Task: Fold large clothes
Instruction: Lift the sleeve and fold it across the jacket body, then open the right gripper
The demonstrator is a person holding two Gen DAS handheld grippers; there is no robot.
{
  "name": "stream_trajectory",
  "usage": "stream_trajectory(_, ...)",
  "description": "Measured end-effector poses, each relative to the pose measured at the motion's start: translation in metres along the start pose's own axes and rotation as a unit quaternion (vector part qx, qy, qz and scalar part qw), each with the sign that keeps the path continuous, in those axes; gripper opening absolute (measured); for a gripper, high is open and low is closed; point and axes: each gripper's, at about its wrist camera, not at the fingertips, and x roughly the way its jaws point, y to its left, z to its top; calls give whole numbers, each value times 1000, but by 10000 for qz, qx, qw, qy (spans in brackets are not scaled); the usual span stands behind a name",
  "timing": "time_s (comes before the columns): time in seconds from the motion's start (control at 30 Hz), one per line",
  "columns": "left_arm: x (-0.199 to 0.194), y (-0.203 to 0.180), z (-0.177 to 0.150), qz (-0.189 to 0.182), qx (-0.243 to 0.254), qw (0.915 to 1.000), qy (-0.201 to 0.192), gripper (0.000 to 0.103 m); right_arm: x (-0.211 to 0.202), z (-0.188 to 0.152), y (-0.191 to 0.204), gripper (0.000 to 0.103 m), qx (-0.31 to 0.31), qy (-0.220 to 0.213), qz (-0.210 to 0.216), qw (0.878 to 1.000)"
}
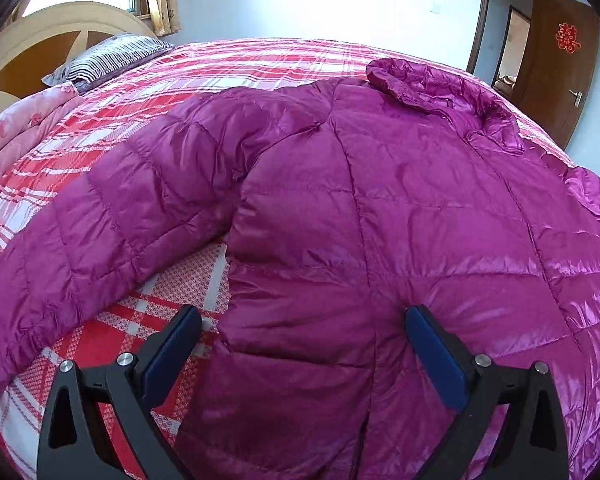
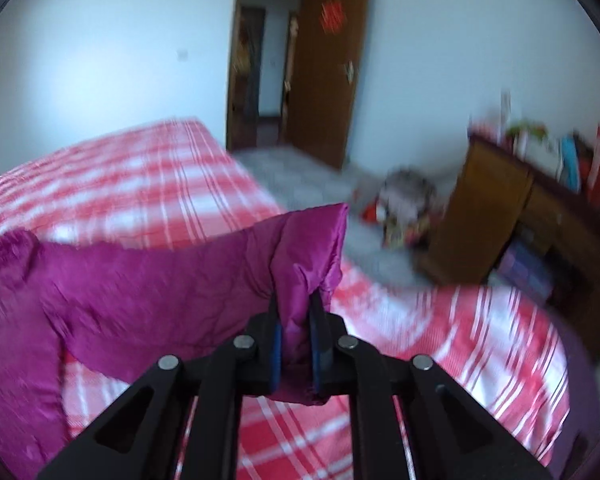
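A magenta quilted down jacket [image 1: 380, 208] lies spread on the red-and-white plaid bed [image 1: 236, 64], hood [image 1: 440, 88] at the far right, one sleeve [image 1: 100, 232] stretched out to the left. My left gripper [image 1: 302, 320] is open, its jaws wide apart just above the jacket's lower body near the side edge. My right gripper [image 2: 296, 312] is shut on the cuff end of the other sleeve [image 2: 172, 276] and holds it lifted above the bed [image 2: 140, 184]. The right wrist view is motion-blurred.
A striped pillow [image 1: 108, 60] and pink folded quilt [image 1: 24, 128] lie by the headboard [image 1: 40, 52] at the far left. An open brown door [image 2: 324, 68] stands beyond the bed. A wooden desk [image 2: 512, 220] with clutter and a pile on the floor [image 2: 404, 208] are to the right.
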Motion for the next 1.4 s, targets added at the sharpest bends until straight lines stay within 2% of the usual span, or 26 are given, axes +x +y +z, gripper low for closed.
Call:
stream_trajectory(0.17, -1, 2, -1, -87, -48, 9999, -60, 102, -46, 39, 60, 12, -712, -818, 98, 9941)
stream_trajectory(0.23, -2, 3, -2, -103, -51, 9999, -77, 102, -54, 47, 86, 12, -956, -1013, 187, 9901)
stream_trajectory(0.5, -4, 6, -4, -162, -69, 9998, -126, 102, -99, 31, 192, 11, -2098, -1694, 704, 9604)
stream_trajectory(0.8, -6, 6, -6, -205, -88, 9996, -170, 102, -101, -4, 282, 11, -2753, -1705, 1402, 9357)
stream_trajectory(1.1, -6, 7, -7, -198, -79, 9995, -215, 102, -85, -60, 361, 11, -3186, -1392, 2067, 9145)
stream_trajectory(1.4, -7, 5, -7, -155, -58, 9996, -248, 102, -71, -103, 386, 11, -3514, -1079, 2286, 9014)
